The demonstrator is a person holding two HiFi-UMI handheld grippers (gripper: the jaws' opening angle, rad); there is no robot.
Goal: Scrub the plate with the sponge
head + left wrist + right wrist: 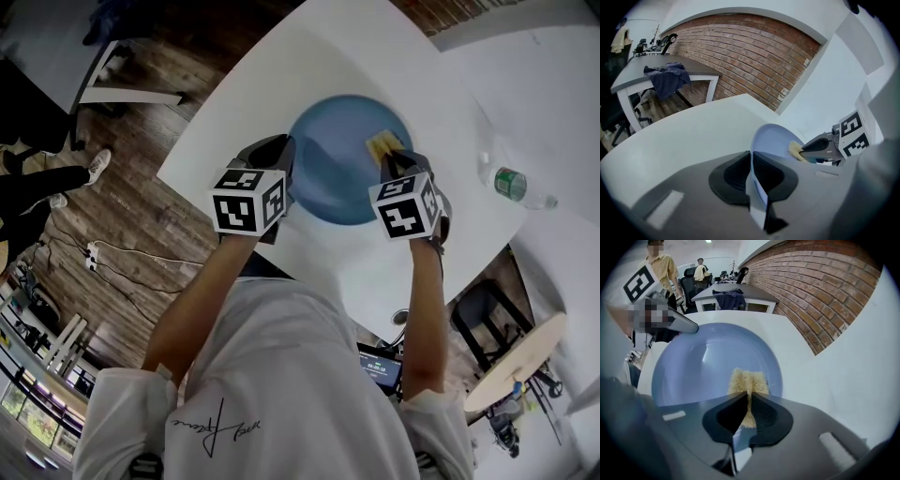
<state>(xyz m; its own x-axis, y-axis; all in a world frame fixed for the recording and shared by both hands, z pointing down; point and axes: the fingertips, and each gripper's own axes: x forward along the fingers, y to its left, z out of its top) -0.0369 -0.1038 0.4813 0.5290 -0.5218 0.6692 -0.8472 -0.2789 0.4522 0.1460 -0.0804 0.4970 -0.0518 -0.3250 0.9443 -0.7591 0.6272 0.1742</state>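
Note:
A round blue plate (pixel 339 150) lies on the white table (pixel 234 94). My left gripper (pixel 281 161) is shut on the plate's left rim; in the left gripper view the thin rim (pixel 751 178) runs edge-on between the jaws. My right gripper (pixel 392 159) is shut on a yellow sponge (pixel 382 143), which rests on the plate's right part. In the right gripper view the sponge (pixel 748 383) sticks out past the jaws onto the plate (pixel 703 364). The left gripper view shows the sponge (pixel 795 151) pinched by the other gripper.
A clear plastic bottle with a green label (pixel 514 185) lies on the table at the right. A grey desk with a blue cloth (pixel 665 77) stands beyond, by a brick wall (pixel 750 51). People (pixel 661 268) stand in the background. Cables and a power strip (pixel 92 253) lie on the wooden floor.

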